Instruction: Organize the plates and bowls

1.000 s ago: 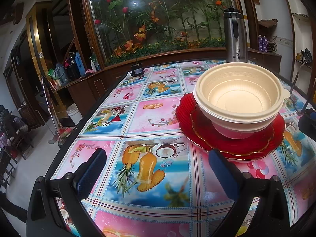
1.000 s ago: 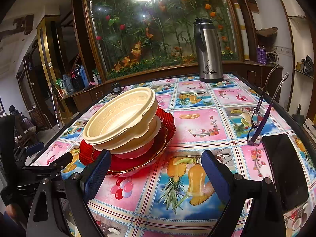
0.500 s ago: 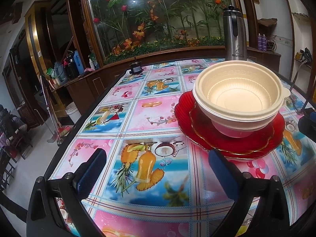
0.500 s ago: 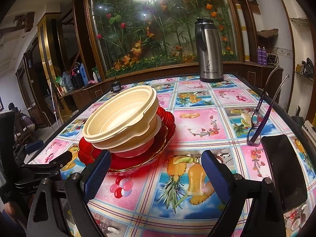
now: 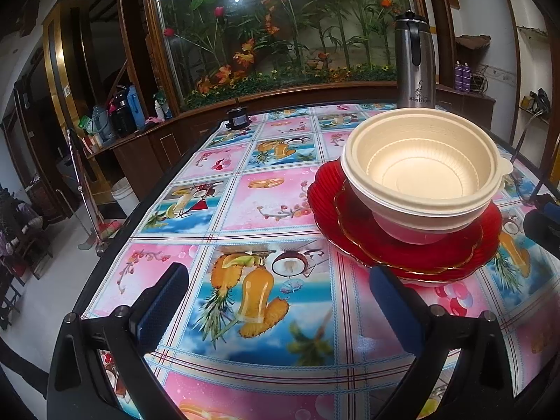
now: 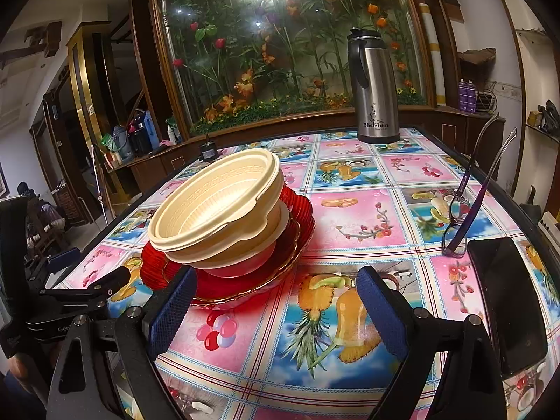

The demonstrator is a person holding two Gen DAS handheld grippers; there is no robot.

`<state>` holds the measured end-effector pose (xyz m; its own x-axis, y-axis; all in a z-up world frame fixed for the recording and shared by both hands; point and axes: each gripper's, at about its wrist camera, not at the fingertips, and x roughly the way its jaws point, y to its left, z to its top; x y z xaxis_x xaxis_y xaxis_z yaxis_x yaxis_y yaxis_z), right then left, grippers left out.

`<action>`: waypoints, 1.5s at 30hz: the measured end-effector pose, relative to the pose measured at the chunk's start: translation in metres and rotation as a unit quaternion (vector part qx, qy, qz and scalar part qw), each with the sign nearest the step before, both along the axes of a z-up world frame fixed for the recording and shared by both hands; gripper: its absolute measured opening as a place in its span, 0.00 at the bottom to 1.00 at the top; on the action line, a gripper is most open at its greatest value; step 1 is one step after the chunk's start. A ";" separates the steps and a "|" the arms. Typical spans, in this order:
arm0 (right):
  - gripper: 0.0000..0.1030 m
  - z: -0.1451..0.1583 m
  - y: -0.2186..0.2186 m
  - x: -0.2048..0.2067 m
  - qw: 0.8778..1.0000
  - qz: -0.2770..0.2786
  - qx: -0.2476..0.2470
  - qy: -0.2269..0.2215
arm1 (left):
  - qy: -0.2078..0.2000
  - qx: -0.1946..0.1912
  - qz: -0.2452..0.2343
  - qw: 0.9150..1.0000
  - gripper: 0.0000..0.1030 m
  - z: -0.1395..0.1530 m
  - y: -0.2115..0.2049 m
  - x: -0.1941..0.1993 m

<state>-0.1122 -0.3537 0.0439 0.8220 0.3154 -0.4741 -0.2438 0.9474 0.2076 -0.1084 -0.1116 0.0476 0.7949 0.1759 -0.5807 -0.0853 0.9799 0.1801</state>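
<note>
- I see the cream bowls (image 5: 423, 175) nested together and sitting on the red plates (image 5: 402, 245), all in one pile on the table (image 5: 280, 203) with the fruit-pattern cloth. I think they are piled so because like goes into like: wide plates at the bottom for a steady base, deep bowls on top.
- My left gripper (image 5: 276, 301) hangs low over the table, its jaws wide apart and with nothing between them. The pile is ahead and to its right, and its right finger is just in front of the plate rim.
- My right gripper (image 6: 276, 301) is also spread wide and holds nothing. The pile is ahead and to its left; whether the left finger touches the plate edge I cannot tell.
- I judge that both grippers stand off because the pile looks finished; no loose plate or bowl shows in either view.
- The left wrist view looks down into the top bowl and shows that it is empty.
- The right wrist view shows what the left one does not: the bowls lean to one side, a pair of glasses (image 6: 465, 210) and a dark phone (image 6: 507, 301) lie near the right finger, and the steel flask (image 6: 374, 87) stands whole at the far edge.
</note>
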 end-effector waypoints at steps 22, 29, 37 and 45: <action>0.92 -0.001 0.001 0.001 1.000 0.000 0.002 0.002 | 0.004 -0.002 -0.006 1.000 1.00 0.001 -0.001 0.001; 0.92 -0.001 0.001 0.001 1.000 -0.002 0.003 0.002 | 0.006 -0.003 -0.006 1.000 1.00 -0.001 0.000 0.001; 0.92 -0.001 0.000 -0.001 1.000 -0.004 0.003 0.002 | 0.006 -0.002 -0.008 1.000 1.00 -0.001 0.000 0.001; 0.92 0.000 0.000 -0.001 1.000 -0.004 0.004 0.001 | 0.010 0.000 -0.008 1.000 1.00 0.000 0.000 0.002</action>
<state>-0.1136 -0.3539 0.0434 0.8241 0.3120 -0.4729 -0.2352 0.9478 0.2154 -0.1065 -0.1115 0.0473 0.7862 0.1641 -0.5958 -0.0669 0.9810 0.1818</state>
